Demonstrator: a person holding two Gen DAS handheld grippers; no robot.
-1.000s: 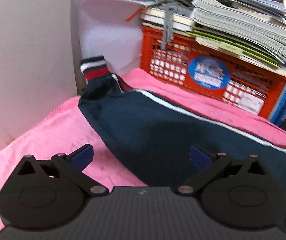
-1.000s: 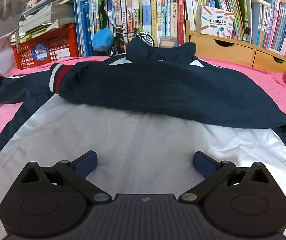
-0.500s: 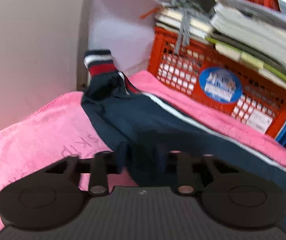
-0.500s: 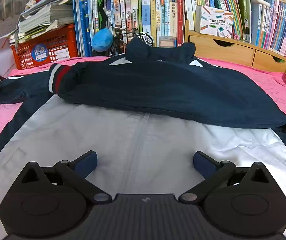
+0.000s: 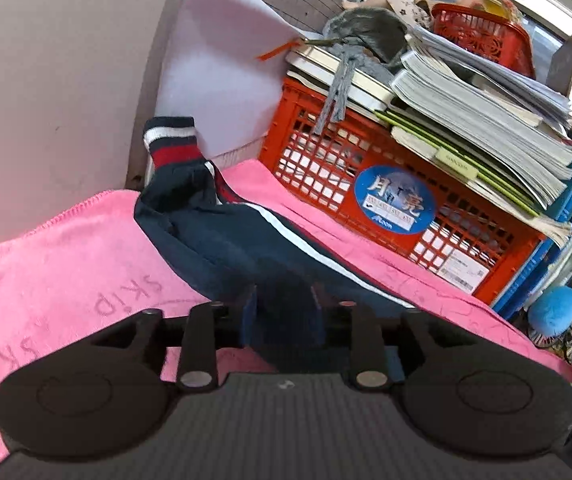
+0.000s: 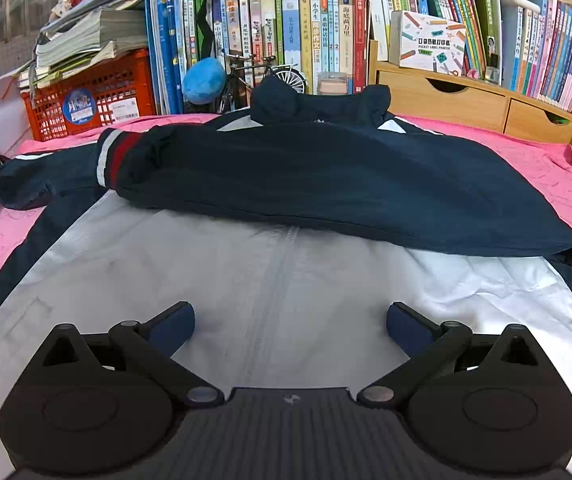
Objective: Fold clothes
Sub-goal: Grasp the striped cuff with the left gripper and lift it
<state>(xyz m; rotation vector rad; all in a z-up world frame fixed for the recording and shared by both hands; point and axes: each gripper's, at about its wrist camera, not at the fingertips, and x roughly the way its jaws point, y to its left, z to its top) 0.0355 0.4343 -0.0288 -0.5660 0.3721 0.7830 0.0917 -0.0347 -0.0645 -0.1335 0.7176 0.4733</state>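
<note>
A navy and white jacket lies front up on a pink cloth. One sleeve, with a striped cuff, is folded across its chest. The other sleeve stretches toward the wall, its red, white and navy cuff standing up at the cloth's corner. My left gripper has a bunched fold of that sleeve filling the gap between its pads, and its jaws are opening a little. My right gripper hovers open over the white front panel with nothing between its fingers.
A red crate topped with stacked books stands just behind the outstretched sleeve, with the wall to its left. A row of upright books, a blue ball and wooden drawers line the back.
My left gripper went from wide open above the sleeve to closed around a fold of it, rolling a little. The right gripper and the jacket's body have not moved.
</note>
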